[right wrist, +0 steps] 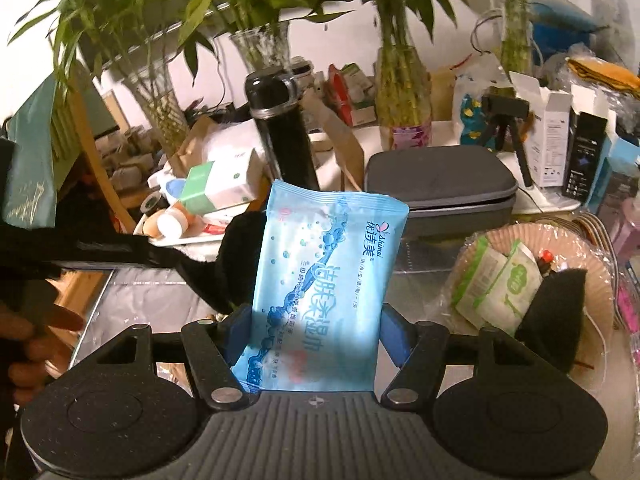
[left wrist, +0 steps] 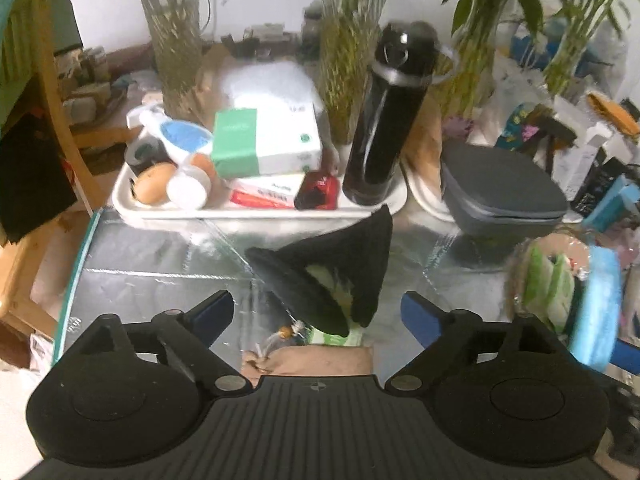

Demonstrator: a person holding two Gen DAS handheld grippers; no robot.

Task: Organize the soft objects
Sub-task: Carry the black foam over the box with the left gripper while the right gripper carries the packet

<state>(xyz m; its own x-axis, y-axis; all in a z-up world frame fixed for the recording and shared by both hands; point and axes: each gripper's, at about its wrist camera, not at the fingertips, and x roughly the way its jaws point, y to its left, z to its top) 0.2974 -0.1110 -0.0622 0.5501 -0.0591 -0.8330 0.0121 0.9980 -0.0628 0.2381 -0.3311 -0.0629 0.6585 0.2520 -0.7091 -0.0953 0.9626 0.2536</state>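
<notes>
The right gripper (right wrist: 316, 332) has its fingers clamped on the blue wipes pack (right wrist: 324, 280), gripping it near its lower end so most of the pack stands up and forward of the fingers, clear of the surface (right wrist: 424, 276). To its right sits the basket (right wrist: 600, 280), lined with crinkled film and already holding green-and-white packets (right wrist: 500, 284) and a dark soft piece (right wrist: 556, 308); this looks like the place for the pack. To do the step well, I would swing the pack over the open part of the basket beside the packets, lower it until its far end rests on them, and only then part the fingers, since a limp pack held by one end will flop and could slide off the rim if let go high. Keep the grip light enough not to burst the seal. The left gripper (left wrist: 316, 312) has its fingers wide apart and holds nothing; it hangs just short of a black cloth (left wrist: 332, 268) that lies crumpled on the surface in front of the white tray (left wrist: 256, 212). It should stay out of the right arm's path, well apart from the tall black bottle (left wrist: 384, 120) standing on the tray, which a careless swing could topple
</notes>
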